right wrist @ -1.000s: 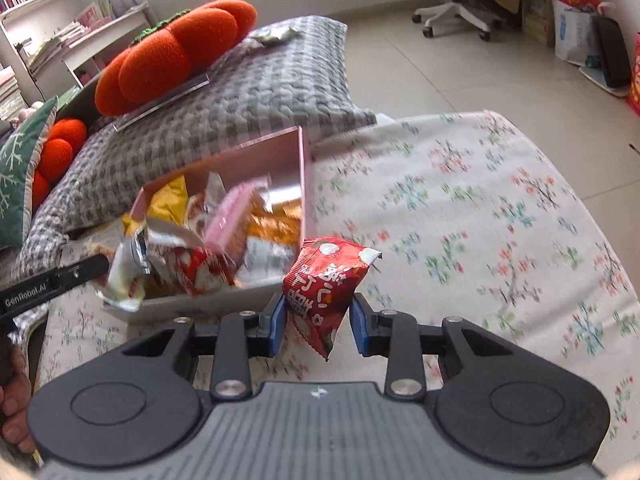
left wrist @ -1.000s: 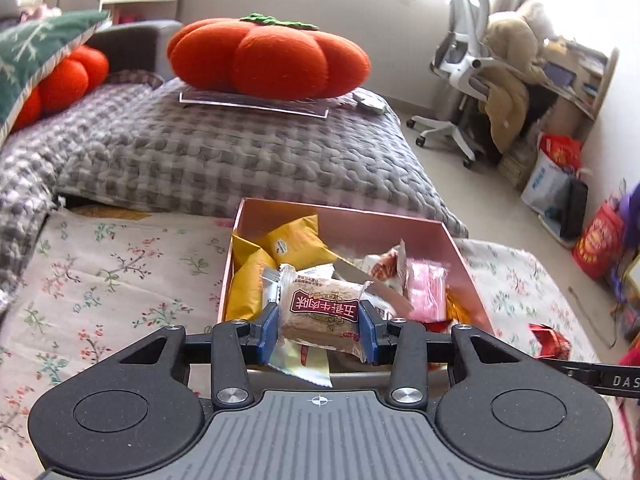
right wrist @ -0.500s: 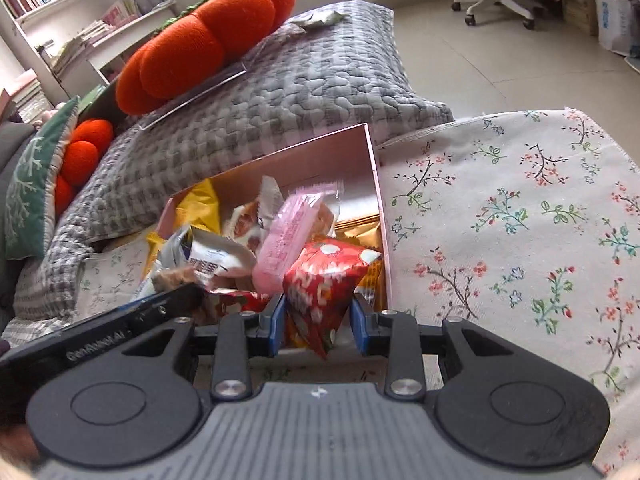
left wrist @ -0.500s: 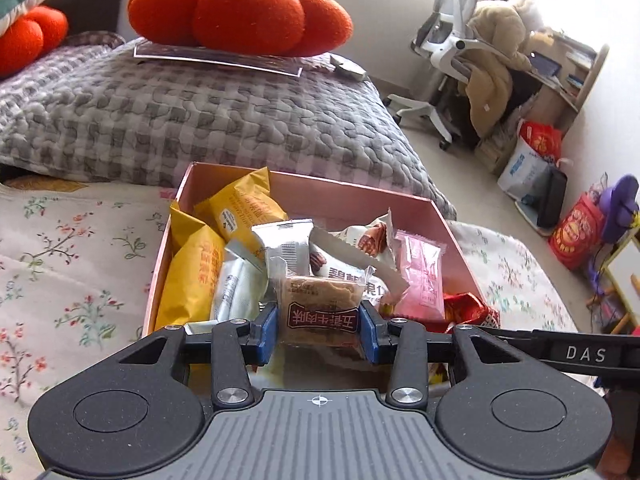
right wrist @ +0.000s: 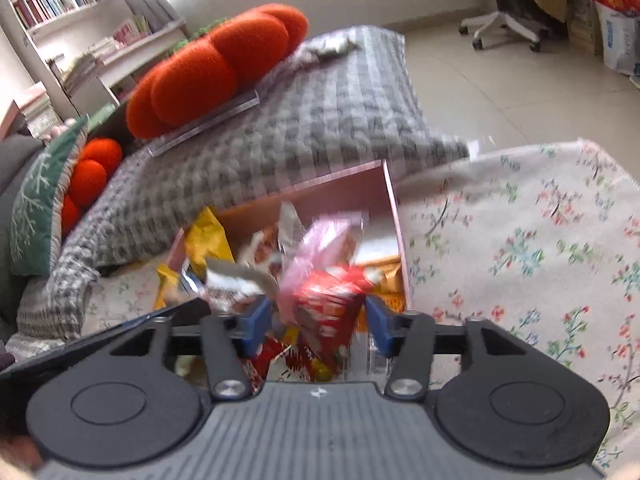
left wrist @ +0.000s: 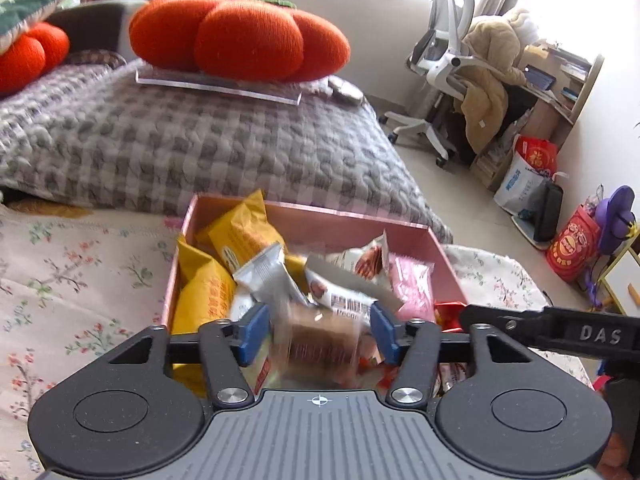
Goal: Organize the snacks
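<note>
A pink box [left wrist: 344,222] full of snack packets sits on the floral cloth; it also shows in the right wrist view [right wrist: 352,194]. My left gripper [left wrist: 318,332] is open over the box's near side, and a brown biscuit packet [left wrist: 322,344] shows blurred between its spread jaws, touching neither. My right gripper [right wrist: 316,322] is open over the box's right part, with a red snack packet [right wrist: 328,308] blurred between its jaws, loose. Yellow packets [left wrist: 236,236] and a pink packet [left wrist: 412,284] lie in the box.
A grey quilted cushion [left wrist: 200,148] lies behind the box with an orange pumpkin pillow [left wrist: 240,36] on a clear board. The floral cloth [right wrist: 520,248] spreads to the right of the box. An office chair [left wrist: 444,60] and bags stand on the floor.
Both grippers have opened over the box. The brown biscuit packet and the red packet have come free of the jaws and are blurred, dropping.
</note>
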Demonstrator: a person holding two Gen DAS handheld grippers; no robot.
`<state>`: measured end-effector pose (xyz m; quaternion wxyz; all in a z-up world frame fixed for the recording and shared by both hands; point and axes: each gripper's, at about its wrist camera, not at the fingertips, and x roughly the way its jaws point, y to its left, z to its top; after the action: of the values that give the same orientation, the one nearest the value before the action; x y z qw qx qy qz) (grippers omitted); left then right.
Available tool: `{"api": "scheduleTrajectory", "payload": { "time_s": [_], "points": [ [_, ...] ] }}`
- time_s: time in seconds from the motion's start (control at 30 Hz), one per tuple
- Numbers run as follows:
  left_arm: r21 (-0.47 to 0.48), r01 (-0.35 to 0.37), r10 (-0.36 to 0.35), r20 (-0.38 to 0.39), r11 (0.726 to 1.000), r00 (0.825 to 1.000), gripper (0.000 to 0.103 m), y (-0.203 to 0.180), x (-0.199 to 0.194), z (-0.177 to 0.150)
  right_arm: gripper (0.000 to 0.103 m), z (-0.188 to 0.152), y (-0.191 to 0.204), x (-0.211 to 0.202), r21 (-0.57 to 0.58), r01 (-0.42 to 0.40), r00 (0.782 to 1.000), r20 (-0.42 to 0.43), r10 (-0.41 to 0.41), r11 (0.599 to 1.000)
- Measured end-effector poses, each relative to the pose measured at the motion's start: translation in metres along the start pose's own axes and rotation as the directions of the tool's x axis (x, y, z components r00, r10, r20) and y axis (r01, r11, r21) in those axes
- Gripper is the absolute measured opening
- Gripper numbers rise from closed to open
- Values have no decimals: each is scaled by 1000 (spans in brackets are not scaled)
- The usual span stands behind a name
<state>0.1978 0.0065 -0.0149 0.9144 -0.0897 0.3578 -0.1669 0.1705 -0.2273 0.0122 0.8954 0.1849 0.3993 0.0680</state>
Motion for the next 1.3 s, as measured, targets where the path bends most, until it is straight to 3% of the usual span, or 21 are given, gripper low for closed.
{"api": "scheduleTrajectory", "payload": {
  "time_s": [0.17,0.33,0.43,0.57,0.7,0.87,0.97,1.2,1.3],
  "points": [
    [-13,-29,29,26,999,999,66,-2,-21,3,55,1,-4,-18,25,15,1000,25,-15,1000],
    [-54,-142,144,23,988,989,74,-6,-45,-2,55,-6,3,-31,28,21,1000,2,-21,999],
    [-71,-177,180,32,982,983,79,-10,-62,-10,61,-13,15,-45,14,-4,1000,-16,4,1000],
    [-55,-275,277,18,960,961,79,-18,-89,-24,68,-32,40,-74,-117,24,1000,16,-22,993],
    [-128,-270,273,1,954,962,85,-17,-118,-43,78,-52,53,-103,-210,83,995,73,-69,974],
    [-24,-356,357,10,934,934,88,-34,-141,-72,83,-92,59,-120,-285,138,990,59,-126,948],
    [1,-369,368,37,930,929,94,-38,-157,-87,86,-108,64,-126,-326,174,985,66,-161,929],
    [120,-431,423,88,894,902,101,-40,-166,-112,95,-126,63,-136,-328,186,982,85,-168,926],
    [117,-454,447,82,883,891,101,-32,-164,-111,98,-126,63,-132,-333,205,979,92,-184,920]
  ]
}}
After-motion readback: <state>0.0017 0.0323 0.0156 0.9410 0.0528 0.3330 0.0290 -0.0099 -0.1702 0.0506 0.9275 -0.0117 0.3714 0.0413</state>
